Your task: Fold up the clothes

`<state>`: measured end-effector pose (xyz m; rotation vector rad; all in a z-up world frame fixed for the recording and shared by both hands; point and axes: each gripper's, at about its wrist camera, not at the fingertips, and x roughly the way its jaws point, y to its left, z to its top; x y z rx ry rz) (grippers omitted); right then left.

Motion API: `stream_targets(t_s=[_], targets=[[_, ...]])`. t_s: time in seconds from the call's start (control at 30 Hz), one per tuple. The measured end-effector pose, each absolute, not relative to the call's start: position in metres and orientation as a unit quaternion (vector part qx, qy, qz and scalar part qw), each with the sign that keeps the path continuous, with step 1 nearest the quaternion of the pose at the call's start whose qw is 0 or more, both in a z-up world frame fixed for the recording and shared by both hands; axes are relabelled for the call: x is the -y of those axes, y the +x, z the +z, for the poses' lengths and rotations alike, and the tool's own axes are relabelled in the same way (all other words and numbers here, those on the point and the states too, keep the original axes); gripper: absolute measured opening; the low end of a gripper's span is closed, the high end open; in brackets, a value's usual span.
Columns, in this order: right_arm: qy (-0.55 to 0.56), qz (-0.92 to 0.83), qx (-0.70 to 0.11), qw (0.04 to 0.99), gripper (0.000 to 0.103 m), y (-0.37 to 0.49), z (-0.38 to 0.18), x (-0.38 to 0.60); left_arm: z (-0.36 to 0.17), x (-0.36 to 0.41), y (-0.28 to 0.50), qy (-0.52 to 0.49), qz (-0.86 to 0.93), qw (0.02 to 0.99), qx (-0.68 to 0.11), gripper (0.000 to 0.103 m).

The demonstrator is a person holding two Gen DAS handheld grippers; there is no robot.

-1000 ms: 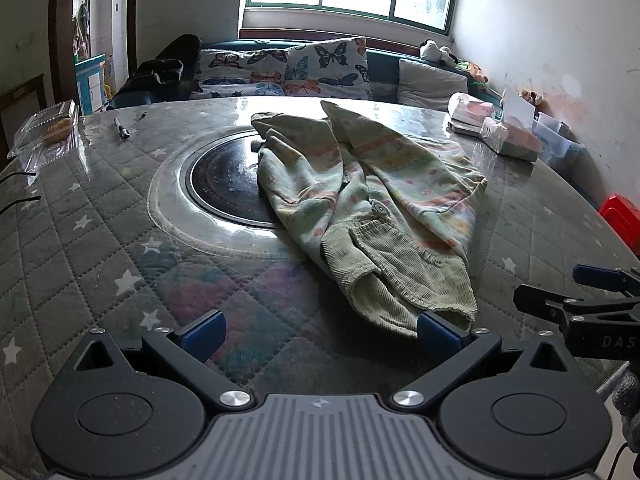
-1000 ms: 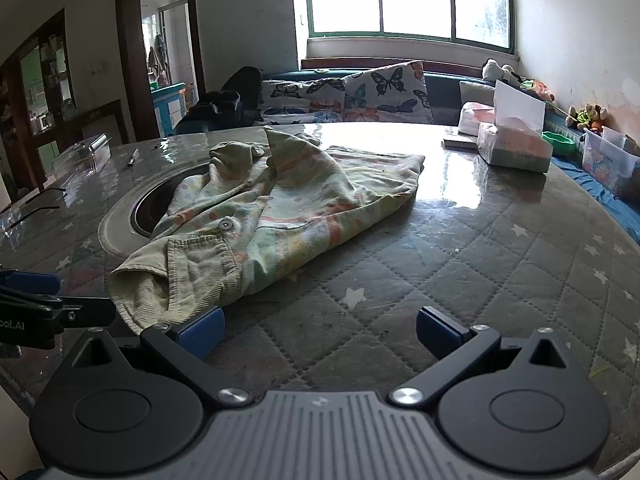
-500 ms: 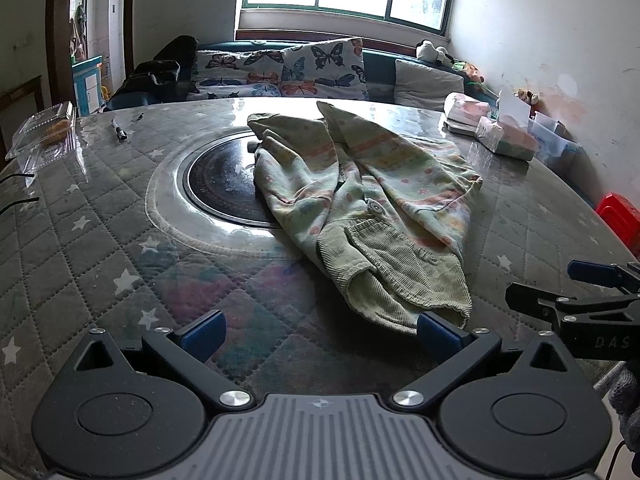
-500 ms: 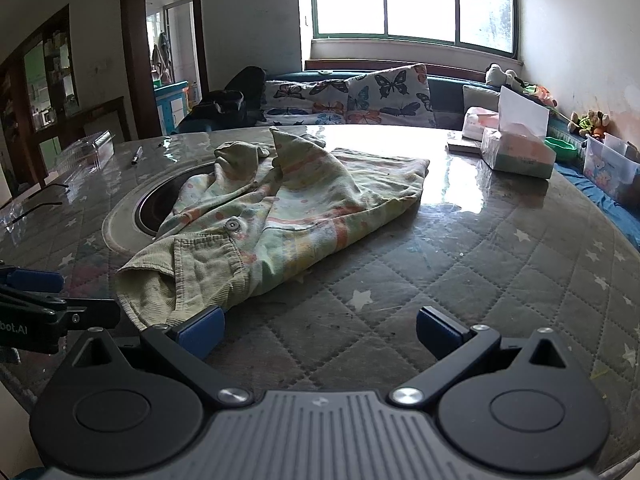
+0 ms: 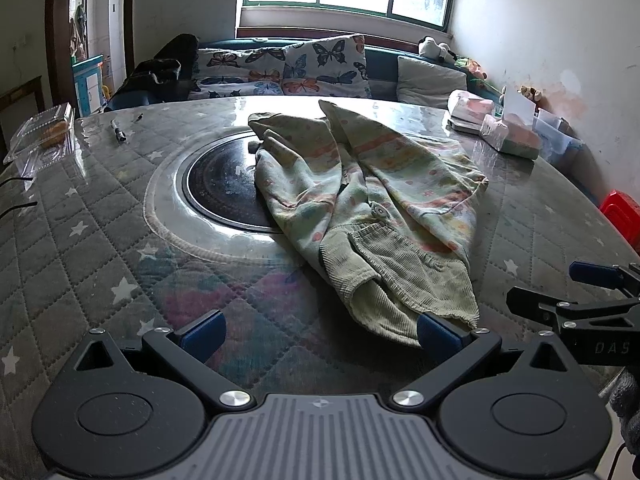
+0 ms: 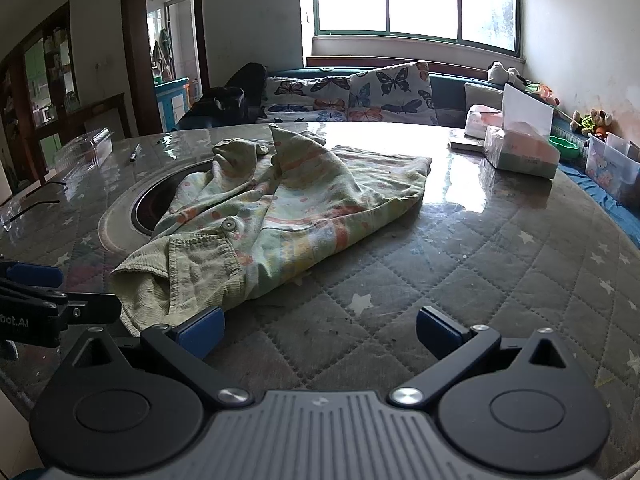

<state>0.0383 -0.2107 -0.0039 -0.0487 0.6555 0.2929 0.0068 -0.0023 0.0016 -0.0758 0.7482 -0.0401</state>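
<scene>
A pale green child's jacket [image 5: 372, 200] with orange and yellow print lies crumpled on the round table, its corduroy hem [image 5: 400, 280] toward me. My left gripper [image 5: 320, 334] is open just short of that hem; its right fingertip [image 5: 438, 334] is close to the cloth edge. In the right wrist view the same jacket [image 6: 280, 208] lies ahead and left. My right gripper [image 6: 318, 330] is open, its left fingertip [image 6: 202, 330] beside the hem. Each gripper shows at the edge of the other's view: right gripper [image 5: 592, 292], left gripper [image 6: 44, 292].
The table [image 5: 80, 248] has a quilted star-pattern cover under glass and a black round hob [image 5: 224, 184] at its centre. A tissue box [image 6: 520, 152] and packets sit far right, a clear plastic box [image 5: 44, 132] and pen [image 5: 119, 131] far left. A sofa stands behind.
Both grippers have drawn back slightly and risen a little; the jacket sits a touch farther away. It has not moved, and both stay open.
</scene>
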Motion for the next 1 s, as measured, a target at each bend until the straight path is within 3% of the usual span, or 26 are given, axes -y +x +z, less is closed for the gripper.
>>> stream_targets(t_s=[1.0], targets=[[-0.048,0.162,-0.327,0.930,0.102,0.093,0.004,0.192,0.006,-0.006,0.063,-0.021,-0.020,0.926,-0.377,0.103]])
